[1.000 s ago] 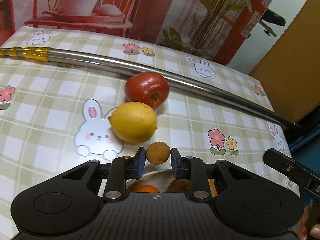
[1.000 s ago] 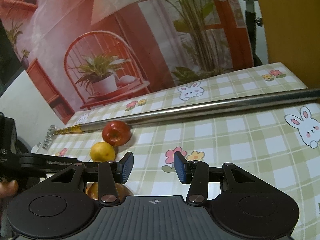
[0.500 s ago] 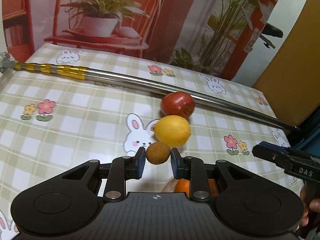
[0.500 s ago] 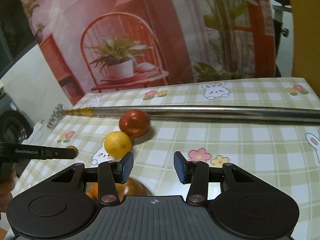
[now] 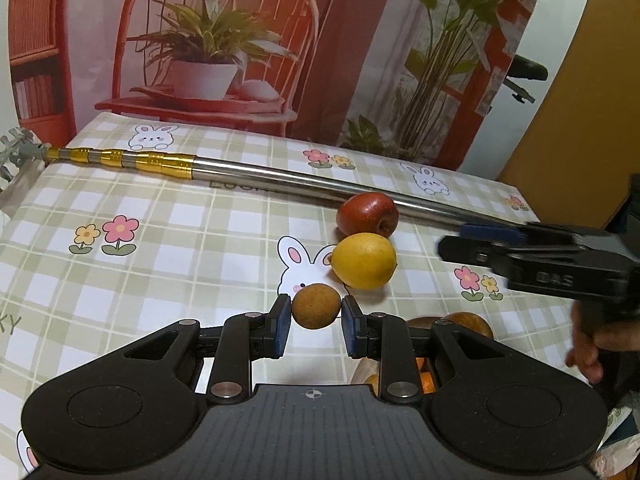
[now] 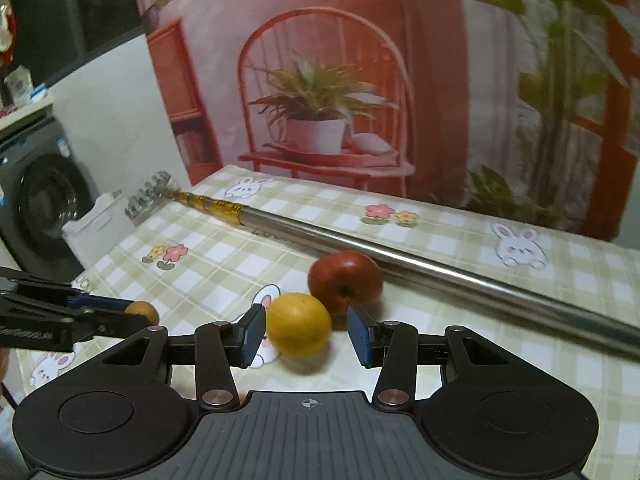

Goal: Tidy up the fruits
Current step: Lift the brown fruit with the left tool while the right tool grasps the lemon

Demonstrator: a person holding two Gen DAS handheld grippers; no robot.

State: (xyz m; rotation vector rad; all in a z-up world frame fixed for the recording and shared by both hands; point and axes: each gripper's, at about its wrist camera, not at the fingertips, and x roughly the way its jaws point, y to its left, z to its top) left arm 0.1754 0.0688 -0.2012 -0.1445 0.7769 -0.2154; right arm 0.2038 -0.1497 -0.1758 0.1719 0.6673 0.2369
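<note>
At the left, the left gripper (image 5: 312, 320) pinches a small brown fruit (image 5: 316, 306) above the table. Rightward, the right gripper (image 6: 306, 334) gapes wide; the lemon (image 6: 299, 324) lies just ahead between its jaws, nearer it.

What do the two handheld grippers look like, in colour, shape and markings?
Both the left gripper and right gripper are matte black, with two round lobes, a ribbed grey centre plate bearing a crosshair mark, silver rivets, and blue pads on the jaws. Seen from the side, each shows white lettering, too blurred to read.
</note>
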